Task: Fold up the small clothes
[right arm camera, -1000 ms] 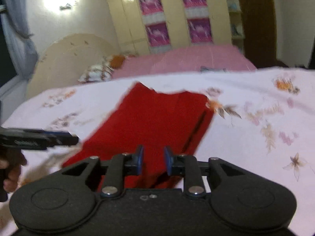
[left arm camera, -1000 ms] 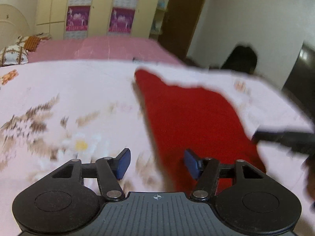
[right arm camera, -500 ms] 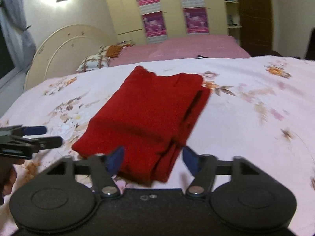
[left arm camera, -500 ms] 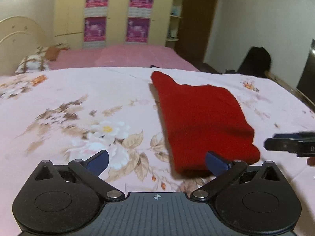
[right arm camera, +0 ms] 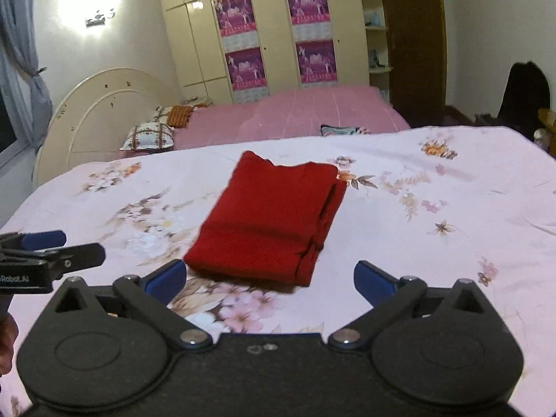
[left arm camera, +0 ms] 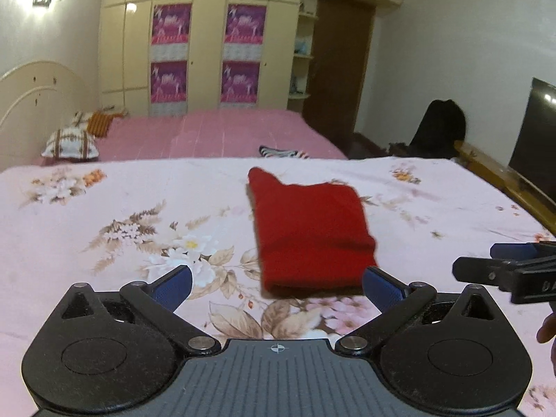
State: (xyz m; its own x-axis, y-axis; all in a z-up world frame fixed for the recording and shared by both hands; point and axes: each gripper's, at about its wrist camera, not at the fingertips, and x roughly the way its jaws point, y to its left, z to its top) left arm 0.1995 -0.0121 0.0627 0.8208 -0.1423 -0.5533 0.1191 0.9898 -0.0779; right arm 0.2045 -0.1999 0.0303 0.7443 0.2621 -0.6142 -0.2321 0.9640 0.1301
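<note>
In the left wrist view, the left gripper (left arm camera: 276, 286) fills the bottom of the frame, its black body pointing forward and down over a bed. Its two blue-padded jaws are spread wide with nothing between them. In the right wrist view, the right gripper (right arm camera: 269, 279) sits the same way along the bottom edge; its jaws are opening, already far apart, and hold nothing.

Just beyond the tips, at the centre of both frames, lies the red garment (left arm camera: 309, 232), folded into a neat rectangle and flat on the floral bedspread (left arm camera: 104, 208). Its near folded edge lies just past the pads, apart from them. In the right wrist view the layered edges of the fold show along the garment's right side.

Each gripper shows in the other's view: the right one at the right edge of the left wrist view, the left one at the left edge of the right wrist view, each with part of a hand below it.

The bedspread is pale pink with brown and white flowers. Behind it, across the middle of the frame, is a second bed with a pink cover (left arm camera: 215, 132), patterned pillows (left arm camera: 71, 142) at the left and a small striped item (left arm camera: 283, 152) at its near edge. In the upper centre stands a cream wardrobe (left arm camera: 208, 41) with purple posters. A dark wooden door (left arm camera: 338, 59) is to its right.
</note>
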